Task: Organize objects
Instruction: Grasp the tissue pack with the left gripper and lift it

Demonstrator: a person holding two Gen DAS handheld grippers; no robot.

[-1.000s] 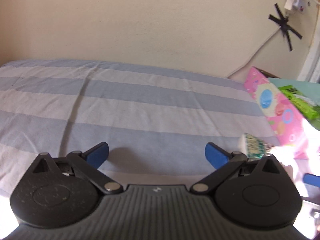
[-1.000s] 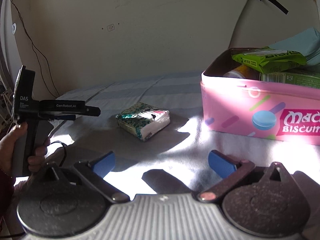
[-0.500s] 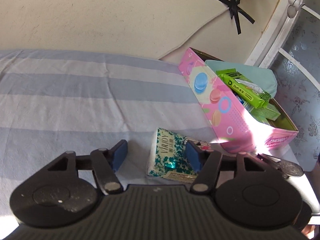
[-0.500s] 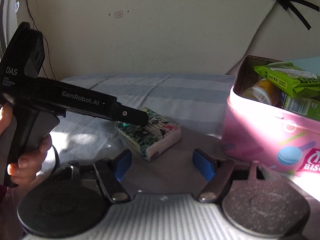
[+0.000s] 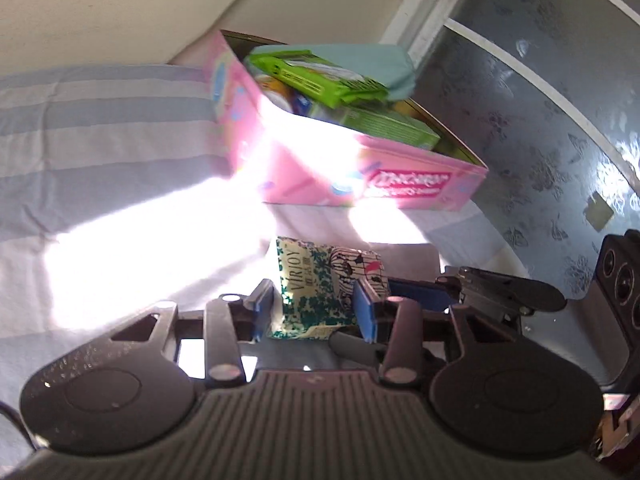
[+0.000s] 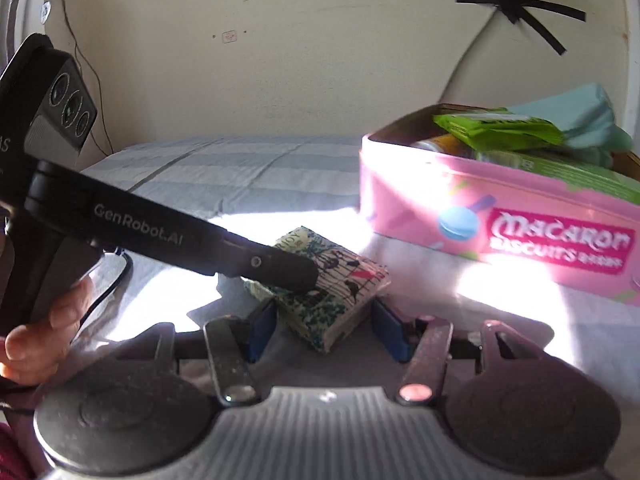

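Tissue pack (image 5: 320, 288) is flanked by narrowed left gripper (image 5: 316, 312) fingers, apparently touching. Right gripper (image 6: 328, 330) fingers are spread wider, pack lying diagonally between, untouched

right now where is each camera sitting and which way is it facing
Left wrist: sits on the left gripper, looking forward and down along its blue fingers at the tissue pack between them, the pink tin beyond; the right gripper's tip enters at right.
Right wrist: sits on the right gripper, facing the wall across the striped bed; the same pack lies between its fingers, with the left gripper and the left hand at left.
Shared: tissue pack, pink tin, bed, black tape cross.
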